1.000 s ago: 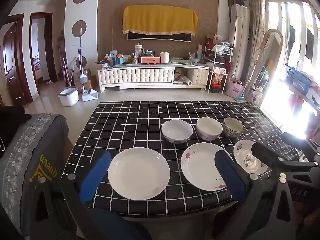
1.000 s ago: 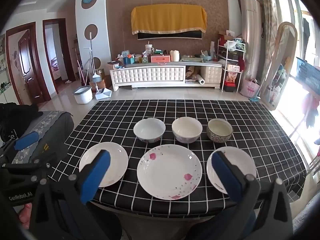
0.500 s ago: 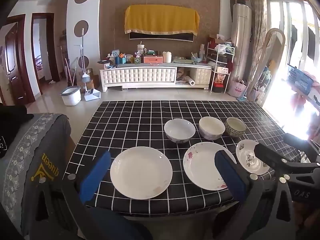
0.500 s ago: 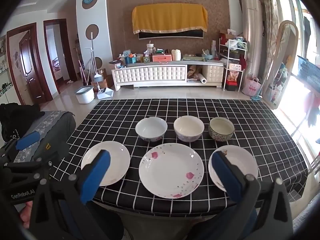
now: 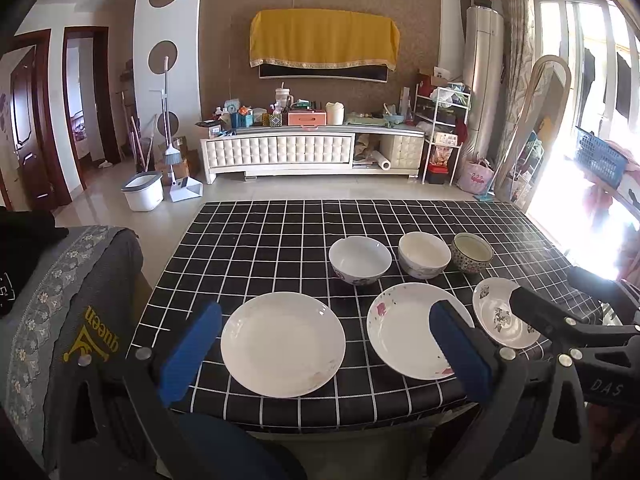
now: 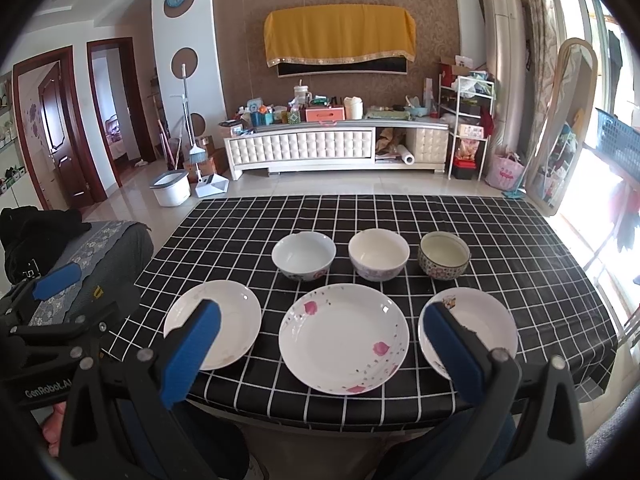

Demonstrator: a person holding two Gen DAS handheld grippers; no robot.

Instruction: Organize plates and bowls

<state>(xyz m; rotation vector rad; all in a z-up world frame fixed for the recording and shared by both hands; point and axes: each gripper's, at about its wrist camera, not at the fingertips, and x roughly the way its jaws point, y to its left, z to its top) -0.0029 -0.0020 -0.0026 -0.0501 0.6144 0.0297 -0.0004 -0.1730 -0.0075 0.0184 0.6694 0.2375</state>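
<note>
While three plates (image 6: 343, 338) and three bowls (image 6: 379, 254) sit untouched, we hold our left gripper (image 5: 324, 354) and right gripper (image 6: 322, 350) wide, empty.

A: The bench (image 6: 500, 216) cloth?
B: Black with a white grid.
A: Plates along the near edge?
B: Plain white plate (image 6: 224, 320), pink-flowered plate (image 6: 344, 338), motif-printed plate (image 6: 486, 322).
A: The fingers (image 6: 192, 344)?
B: Blue pads.

Home living room. Tufted white media console (image 6: 336, 146) cluttered with household items, yellow cloth (image 6: 340, 34) draped over the wall-mounted screen, broom and dustpan (image 6: 196, 160), mop bucket (image 6: 171, 189). Table in black grid cloth (image 6: 400, 216) set with crockery.
</note>
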